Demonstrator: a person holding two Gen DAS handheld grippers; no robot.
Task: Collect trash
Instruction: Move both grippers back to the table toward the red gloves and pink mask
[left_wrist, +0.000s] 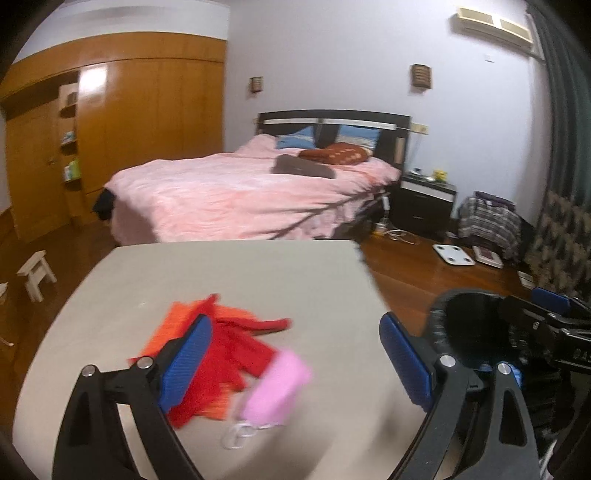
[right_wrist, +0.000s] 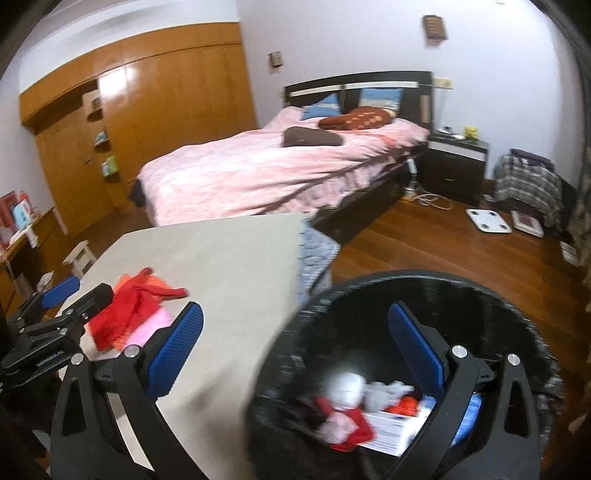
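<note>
- We see a bedroom through two cameras, one on each hand-held gripper, both blurred.
- Our left gripper (left_wrist: 299, 363) has its two blue-padded jaws spread wide, with nothing clamped between them.
- Under and just ahead of the left gripper lies a grey table (left_wrist: 229, 273).
- On the table a pile of red and orange scraps (left_wrist: 236, 347) lies partly behind the left-hand jaw and reaches into the gap between the jaws.
- A pink piece (left_wrist: 275, 391) sits in that same gap, nearer the camera, touching the red pile; no pad presses on it.
- Beside the pink piece, closest to us, lies a small clear or white item (left_wrist: 238, 437), too blurred to name.
- Our right gripper (right_wrist: 299, 349) is likewise wide open and holds nothing.
- Beneath the right gripper, beside the table's edge, stands a round black bin (right_wrist: 480, 291).
- The right-hand jaw hangs over the bin's mouth; the left-hand jaw is over the table edge.
- Inside the bin, below the gap between the jaws, we see collected trash (right_wrist: 354, 410): red and white crumpled bits, something orange and a white box.
- From the right camera, the left gripper appears far to the left, over the red pile.
- Beyond both grippers stand a bed with a pink cover (left_wrist: 236, 188) and a wooden wardrobe (left_wrist: 140, 110).
</note>
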